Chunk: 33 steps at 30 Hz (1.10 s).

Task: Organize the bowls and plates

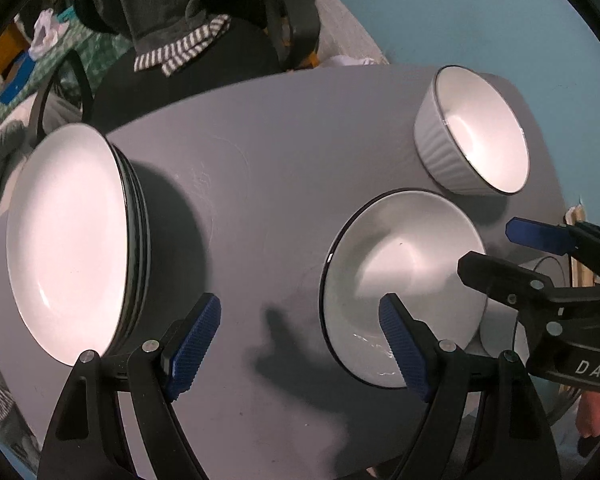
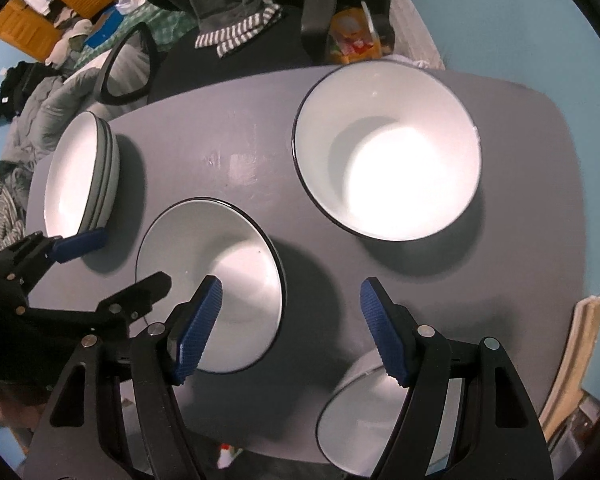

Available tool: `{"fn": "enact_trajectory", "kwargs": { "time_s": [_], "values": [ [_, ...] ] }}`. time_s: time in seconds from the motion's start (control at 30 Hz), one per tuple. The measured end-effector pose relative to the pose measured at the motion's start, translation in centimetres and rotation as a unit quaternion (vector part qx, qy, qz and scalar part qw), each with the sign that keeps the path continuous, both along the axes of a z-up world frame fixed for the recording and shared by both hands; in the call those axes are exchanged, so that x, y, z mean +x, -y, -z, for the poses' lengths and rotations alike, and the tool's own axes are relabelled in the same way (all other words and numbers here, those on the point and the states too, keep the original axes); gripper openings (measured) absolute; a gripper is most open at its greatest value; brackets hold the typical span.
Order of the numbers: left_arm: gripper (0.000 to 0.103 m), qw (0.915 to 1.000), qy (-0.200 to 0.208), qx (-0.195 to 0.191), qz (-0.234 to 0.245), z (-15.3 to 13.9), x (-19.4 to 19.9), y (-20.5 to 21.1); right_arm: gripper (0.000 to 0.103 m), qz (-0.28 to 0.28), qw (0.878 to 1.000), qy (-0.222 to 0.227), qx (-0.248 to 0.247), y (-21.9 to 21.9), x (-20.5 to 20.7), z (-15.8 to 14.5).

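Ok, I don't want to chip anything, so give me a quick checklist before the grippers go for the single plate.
1. Left gripper open: ok, nothing between its pads.
2. Right gripper open: ok, also holding nothing.
3. Single plate free to lift: ok, it lies flat on the table with nothing on it.
4. Plate stack ready to receive: ok, top plate is bare.
5. Large bowl clear of the plate: ok, a gap of table shows between them.
6. Near bowl out of the right gripper's way: cannot tell, its finger hides part of the rim.
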State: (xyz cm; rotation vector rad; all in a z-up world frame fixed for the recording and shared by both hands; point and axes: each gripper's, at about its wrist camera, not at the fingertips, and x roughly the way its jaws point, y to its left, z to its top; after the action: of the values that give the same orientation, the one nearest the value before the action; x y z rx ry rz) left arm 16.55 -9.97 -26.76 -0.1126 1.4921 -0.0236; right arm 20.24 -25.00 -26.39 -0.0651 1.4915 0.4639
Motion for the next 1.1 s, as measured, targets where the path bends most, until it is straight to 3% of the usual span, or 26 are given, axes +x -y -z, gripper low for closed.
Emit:
{"fn": "enact_trajectory", "kwargs": {
  "time_s": [0.27,0.53,0.67,0.93,1.1],
  "values": [
    [0.083,0.9998,-0.016,0.006,-0.004,1.7,0.1,-0.2,0.072,-0.006,1.0,-0.005,-0.017,-0.2,-0.1,1.3],
    [0.075,0.9994,-0.034,0.007,-0.005,2.7,0.4,0.0,0.051,-0.016,0.999,-0.034,-0.014,-0.5,-0.3,2.3],
    [0.06,0.9989,-0.045,0.006,-0.01,3.0,0.3,0.0,0.045,-0.01,0.999,-0.043,-0.012,-0.3,-0.2,2.7],
    [0.044,0.9977,-0.06,-0.022,-0.024,3.6,0.6,-0.2,0.027,0.001,0.998,-0.062,-0.014,0.2,-0.4,2.9],
    [0.028,0.9975,-0.06,-0.034,-0.016,3.6,0.5,0.0,0.018,-0.002,0.998,-0.067,-0.015,0.3,-0.6,3.1]
  ]
}}
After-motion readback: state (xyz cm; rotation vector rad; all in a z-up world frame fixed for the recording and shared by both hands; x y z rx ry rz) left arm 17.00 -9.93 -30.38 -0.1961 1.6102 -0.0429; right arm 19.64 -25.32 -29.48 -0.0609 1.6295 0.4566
